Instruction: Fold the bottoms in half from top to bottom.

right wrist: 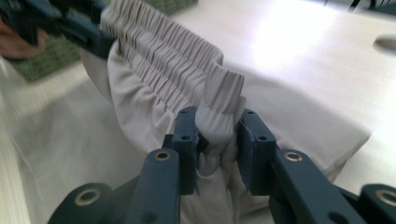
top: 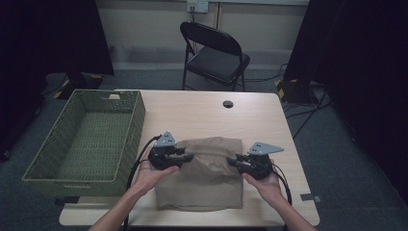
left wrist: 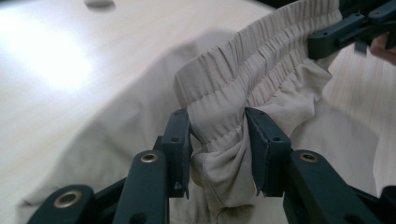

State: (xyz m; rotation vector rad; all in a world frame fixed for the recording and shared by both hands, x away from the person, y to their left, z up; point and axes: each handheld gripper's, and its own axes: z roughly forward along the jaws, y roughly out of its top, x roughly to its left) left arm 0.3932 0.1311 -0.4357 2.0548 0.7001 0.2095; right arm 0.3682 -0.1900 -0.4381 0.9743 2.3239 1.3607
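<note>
A beige garment (top: 202, 178) with an elastic waistband (left wrist: 261, 60) lies folded on the table's near half. My left gripper (top: 185, 158) is shut on the waistband's left end, and the left gripper view has the cloth bunched between its pads (left wrist: 218, 135). My right gripper (top: 235, 162) is shut on the waistband's right end, the fabric pinched between its pads (right wrist: 218, 135). The waistband (right wrist: 168, 51) stretches between the two grippers, lifted a little off the rest of the garment. Each gripper view catches the other gripper at the far end: the right gripper (left wrist: 345, 28) and the left gripper (right wrist: 70, 23).
A green woven basket (top: 139, 120), with nothing in it, stands on the table's left side, close to my left hand. The wooden table (top: 202, 115) has a cable hole (top: 228, 104) near its far edge. A black folding chair (top: 214, 53) stands behind the table.
</note>
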